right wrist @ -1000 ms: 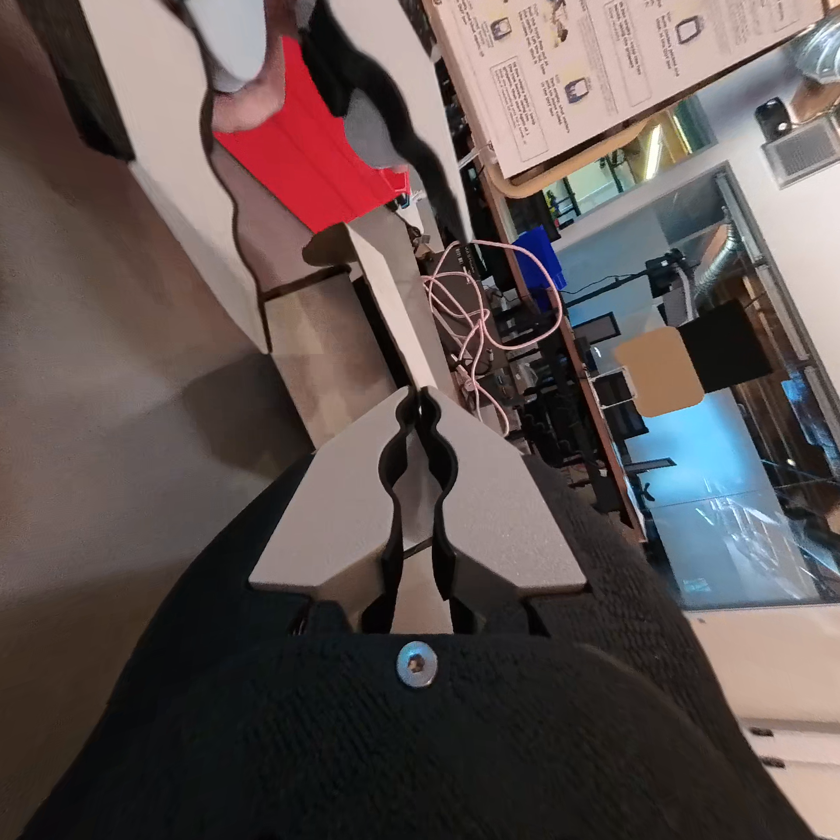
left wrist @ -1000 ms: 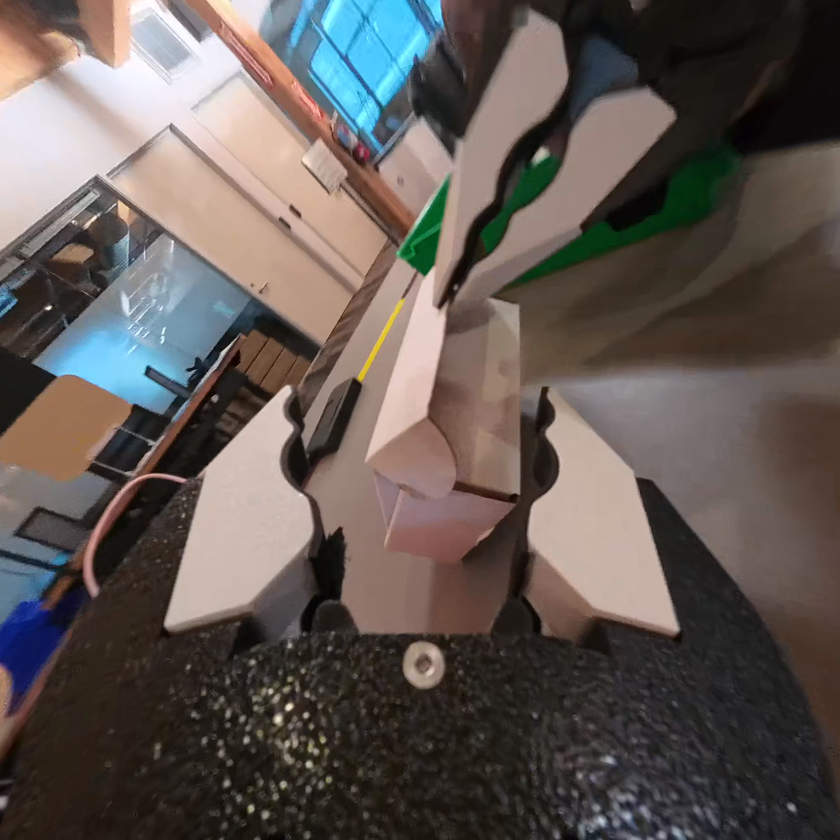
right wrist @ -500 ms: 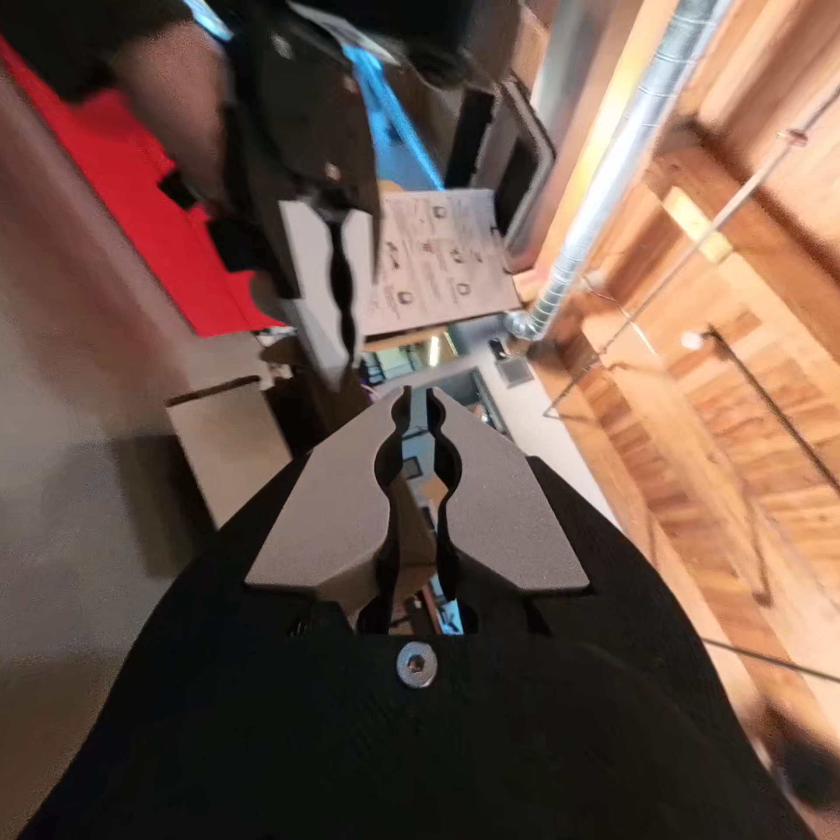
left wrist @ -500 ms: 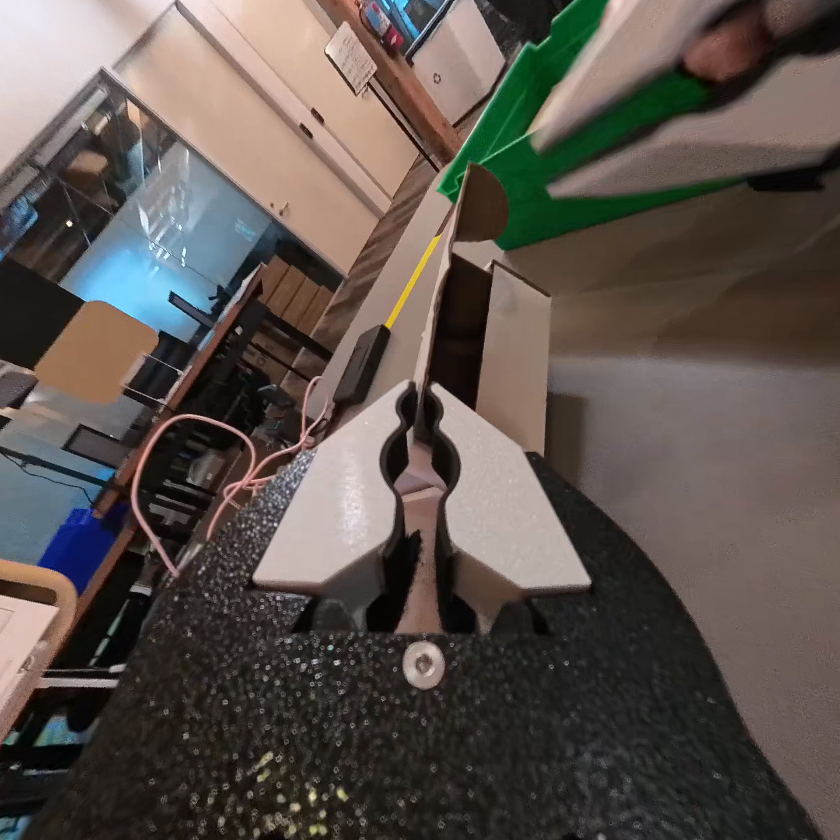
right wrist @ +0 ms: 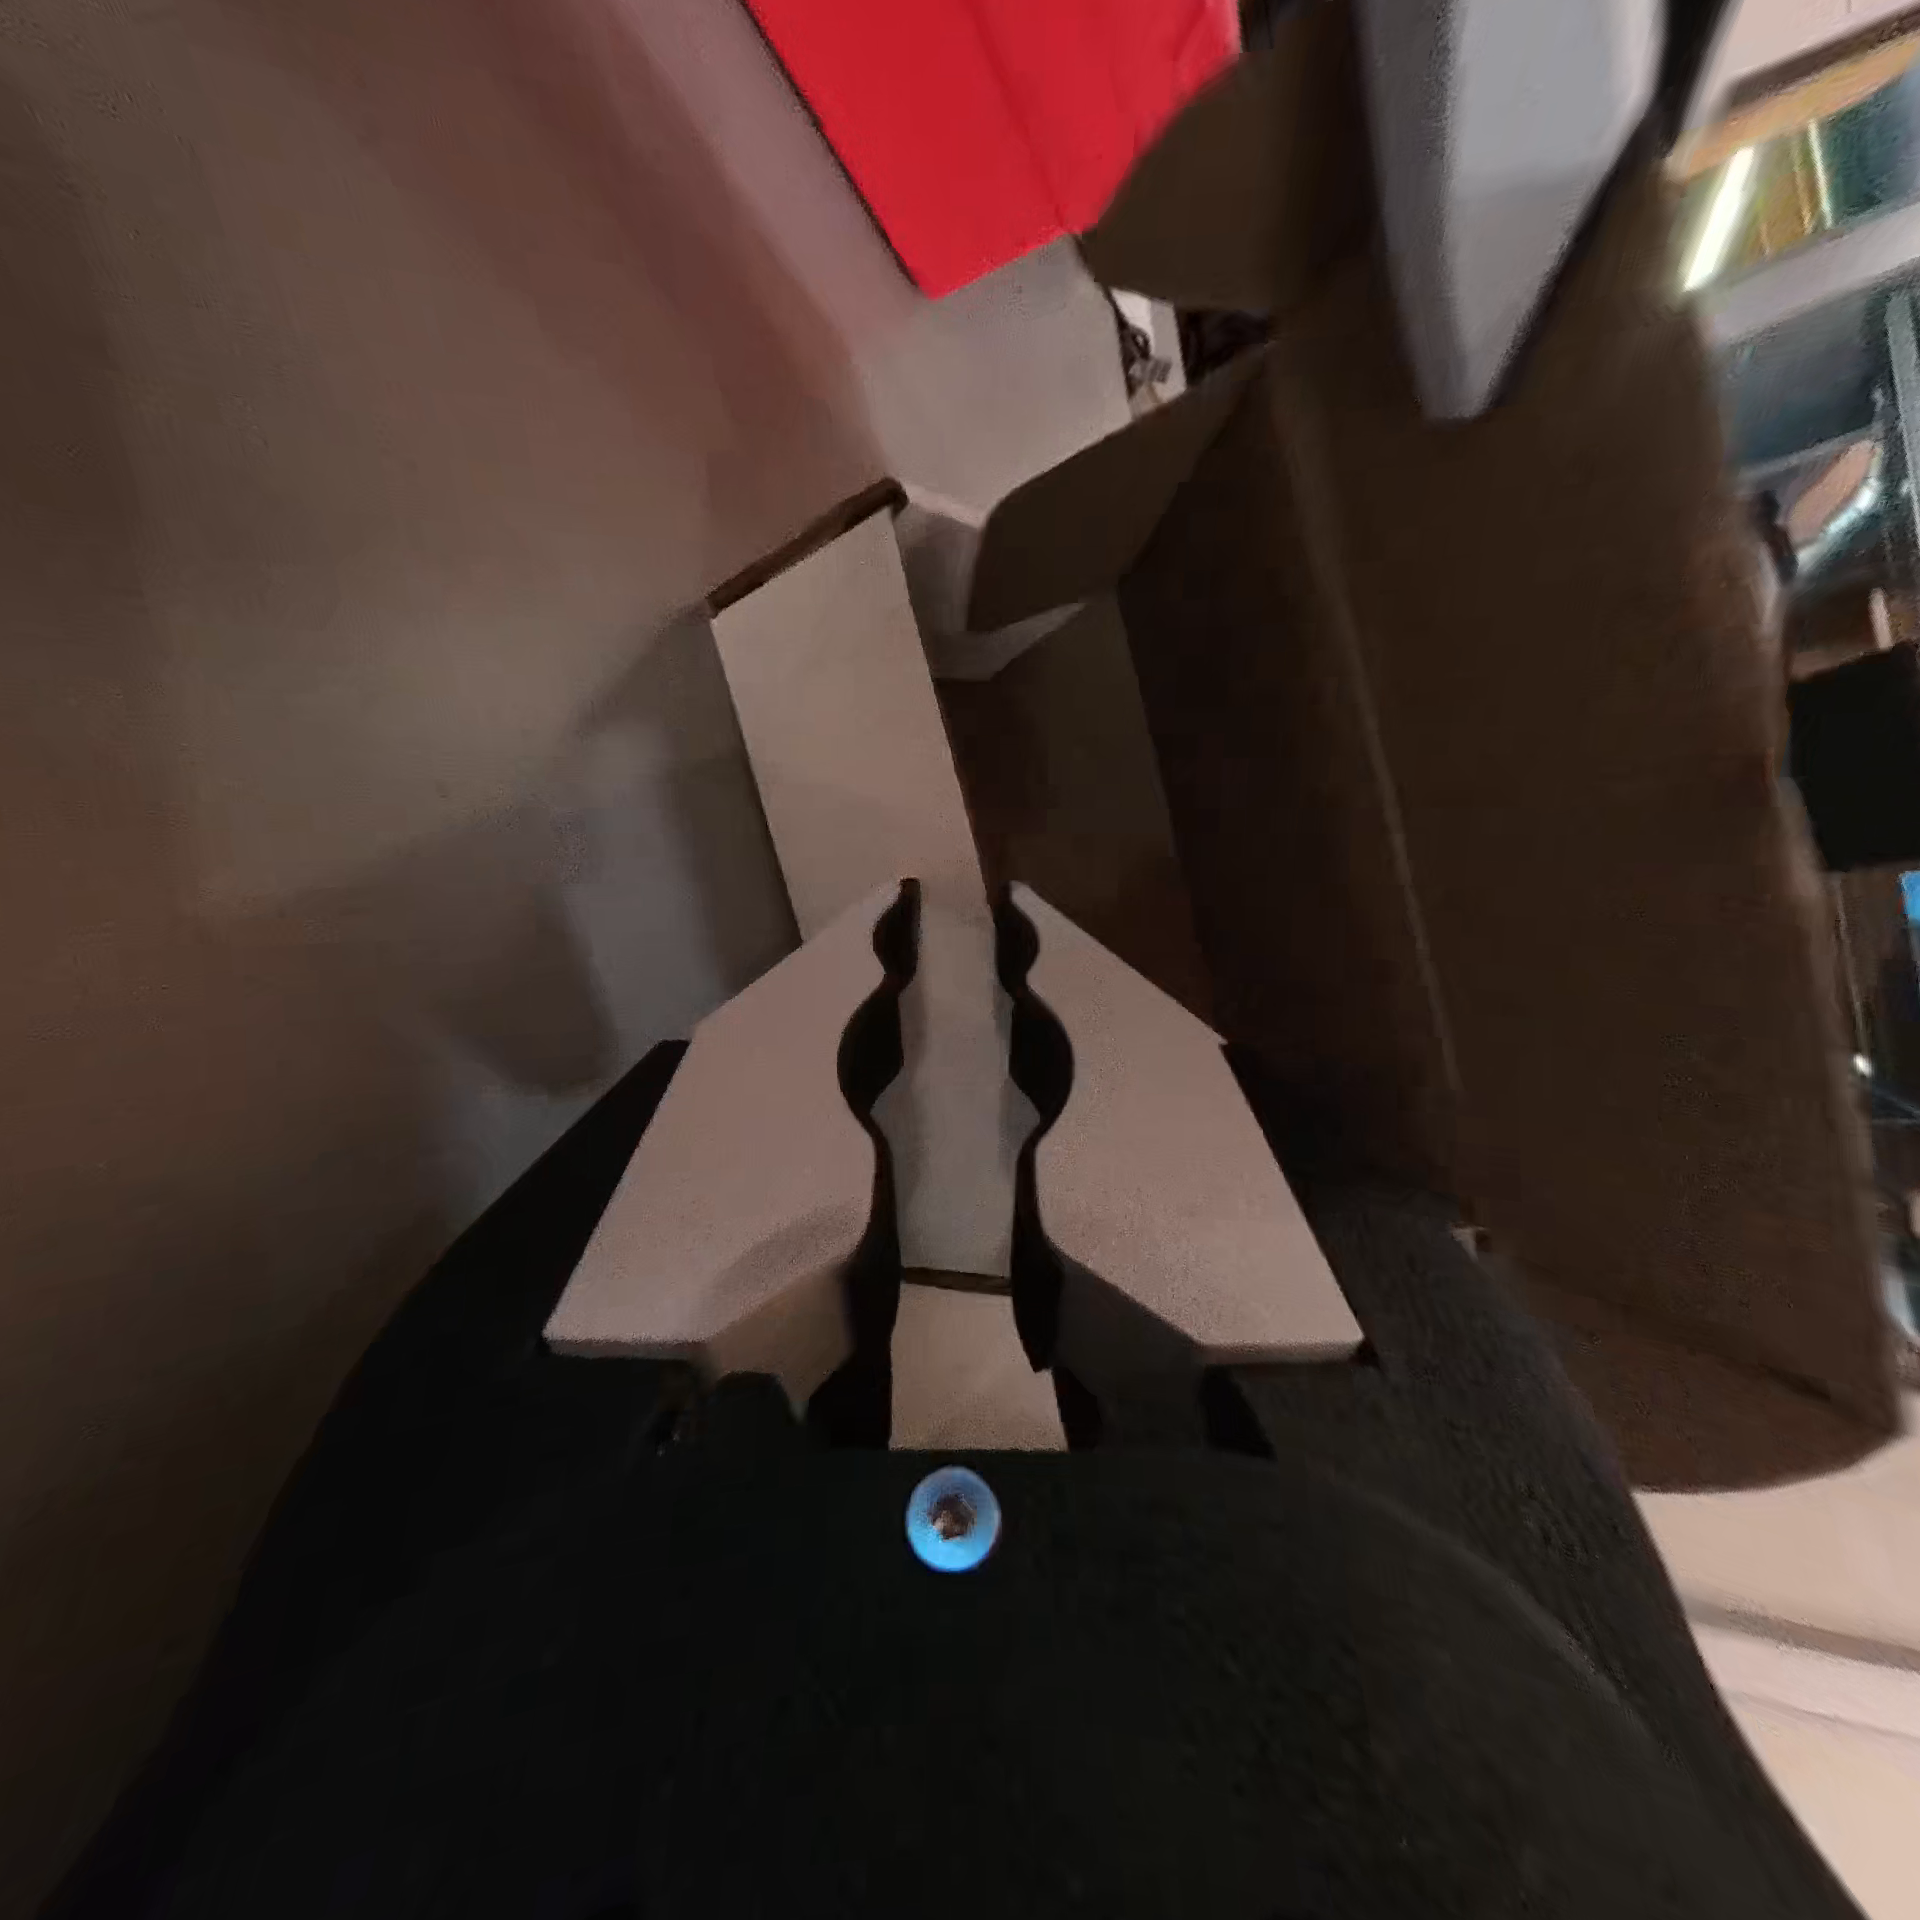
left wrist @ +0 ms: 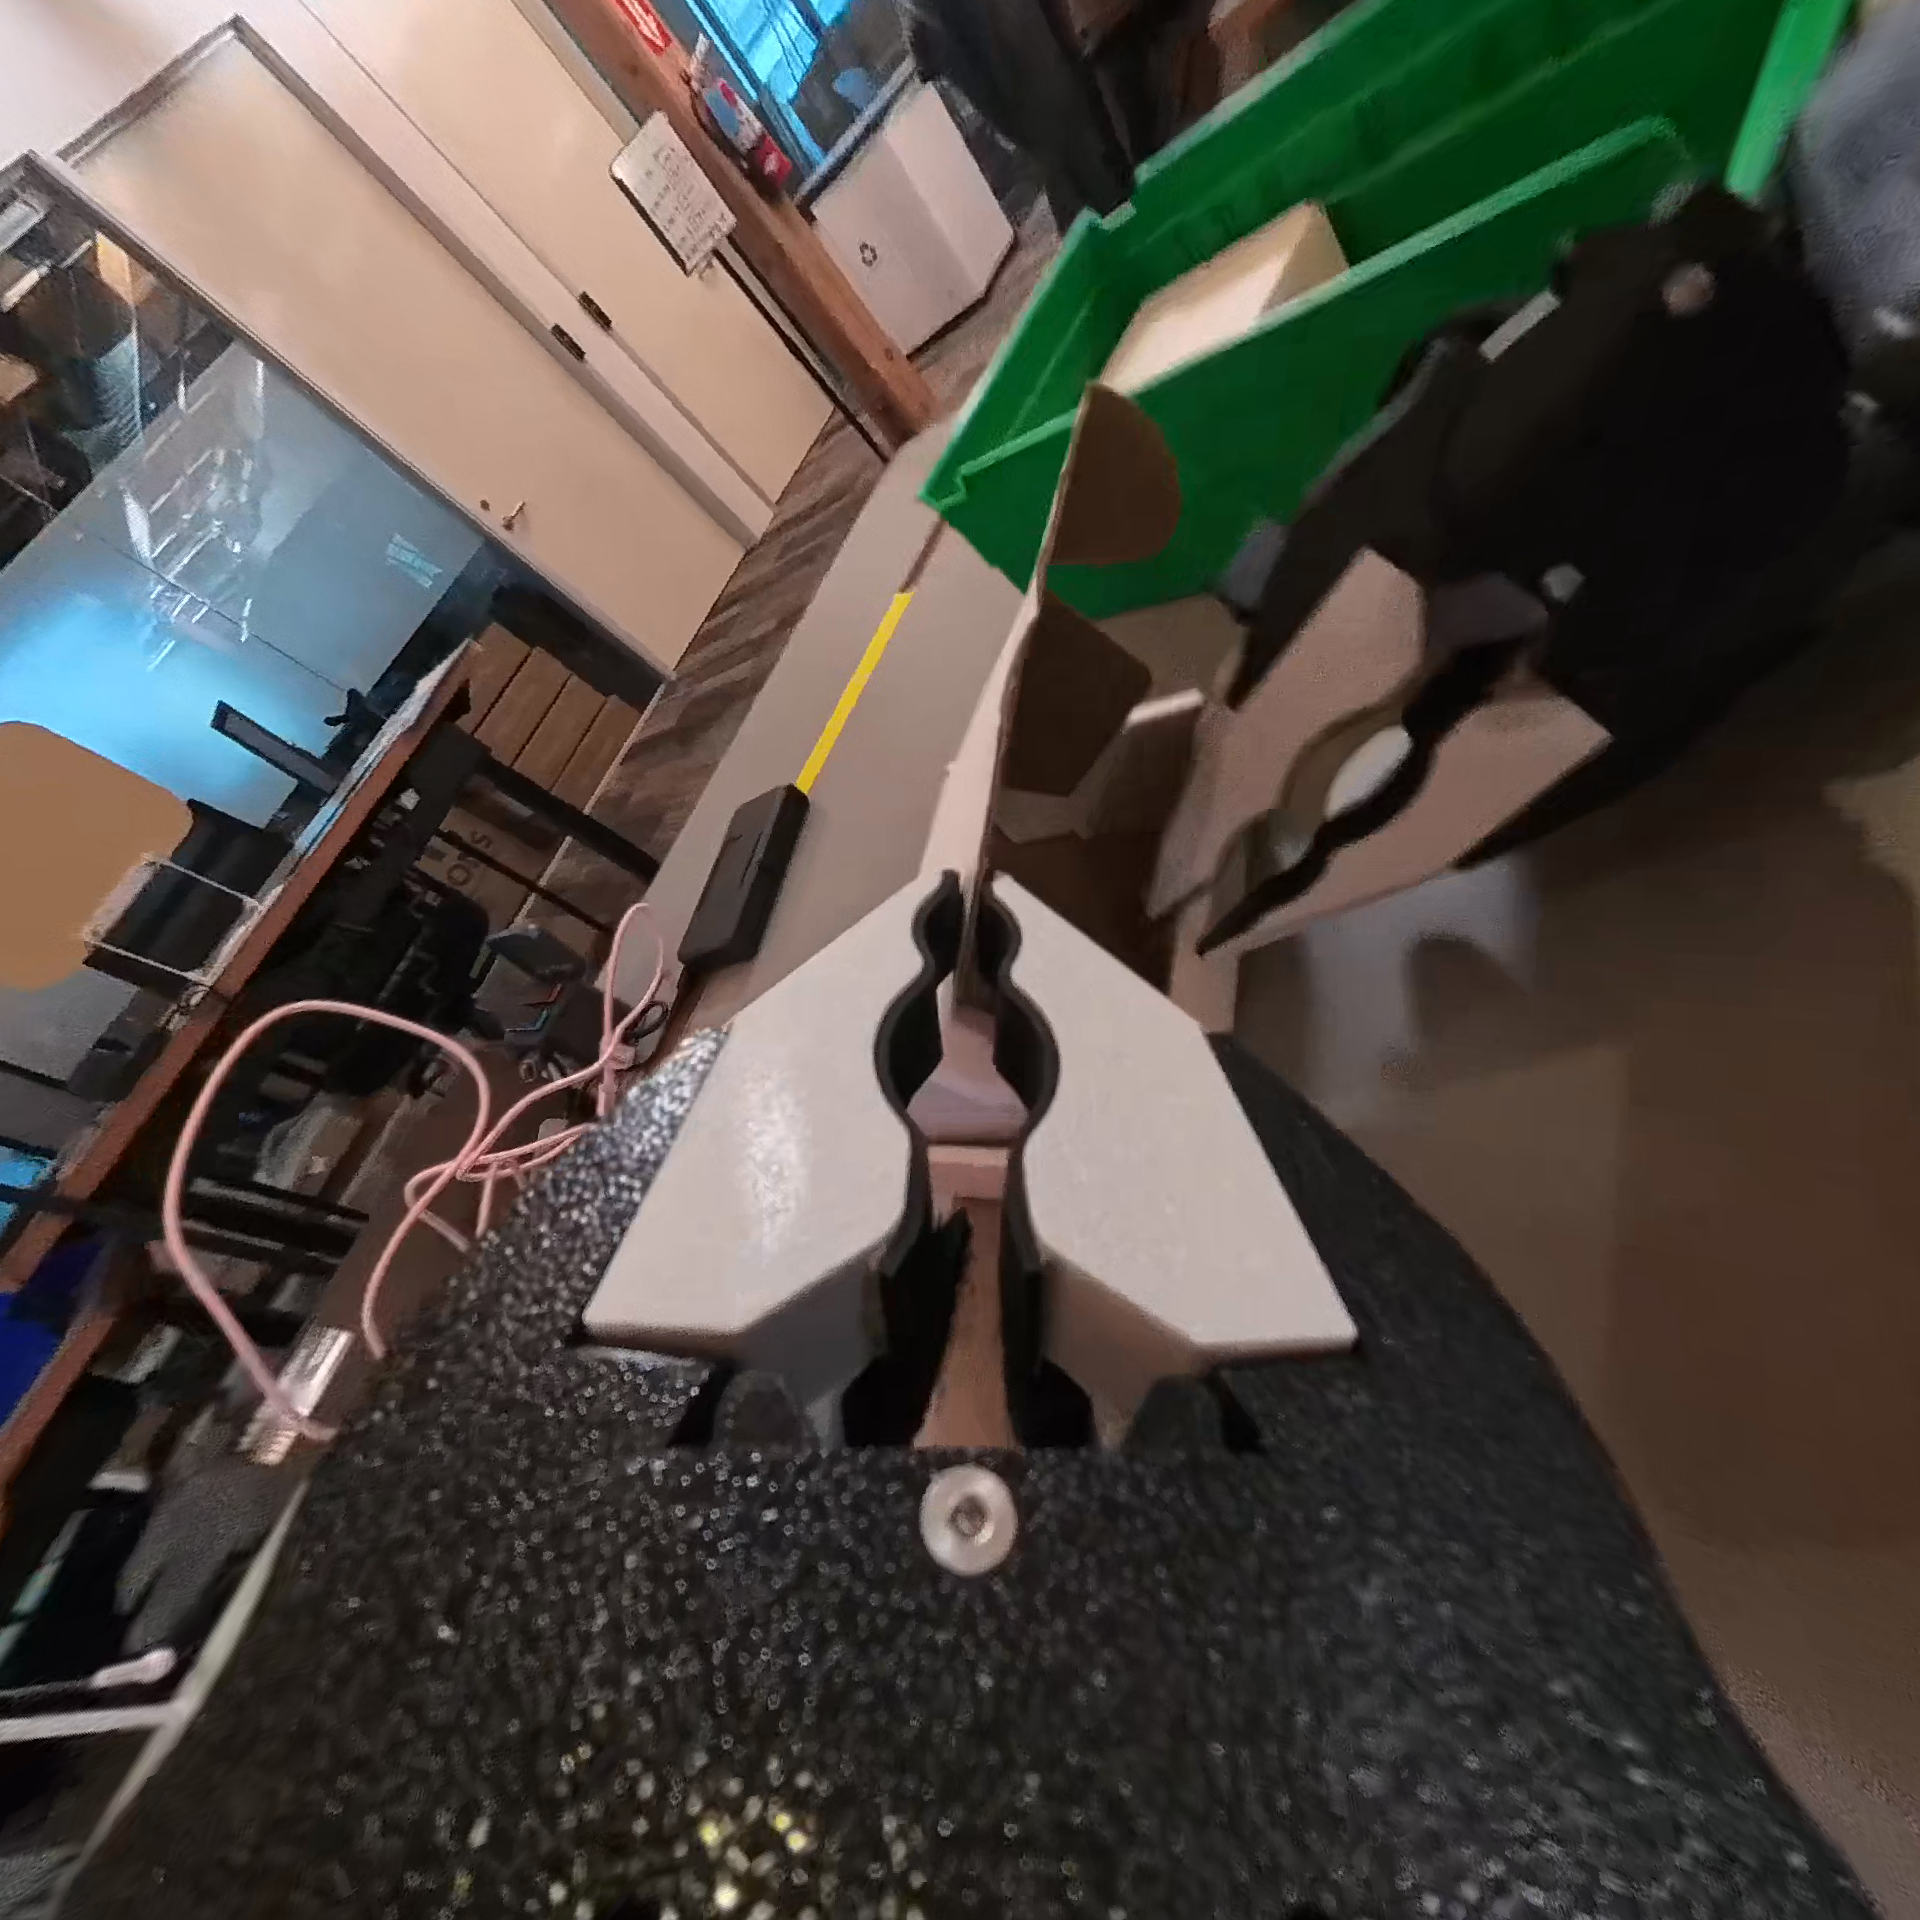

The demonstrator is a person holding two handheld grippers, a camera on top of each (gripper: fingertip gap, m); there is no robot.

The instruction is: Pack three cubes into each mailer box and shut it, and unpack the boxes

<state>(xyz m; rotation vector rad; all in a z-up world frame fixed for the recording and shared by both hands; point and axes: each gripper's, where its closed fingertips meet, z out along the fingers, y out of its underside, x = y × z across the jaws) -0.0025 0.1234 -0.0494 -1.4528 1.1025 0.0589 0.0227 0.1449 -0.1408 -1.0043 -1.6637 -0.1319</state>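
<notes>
A: Left tool (left wrist: 971, 914)?
B: Clamped on the raised lid (left wrist: 1023, 665) of the mailer box; lid edge runs toward 12 o'clock.
A: Right tool (right wrist: 961, 904)?
B: Slightly apart, over the box wall (right wrist: 842, 717), not gripping. The box sits on the surface (left wrist: 1558, 1143), green bin (left wrist: 1299, 384) at 1 o'clock.

A pale grey table (left wrist: 1558, 1195) is carrying an open white mailer box (left wrist: 1081, 727), a green bin (left wrist: 1299, 343) standing beyond it, and a red bin (right wrist: 997, 125). A black flat device (left wrist: 743, 878) is lying near the table's edge, touching a yellow strip (left wrist: 852, 691)
</notes>
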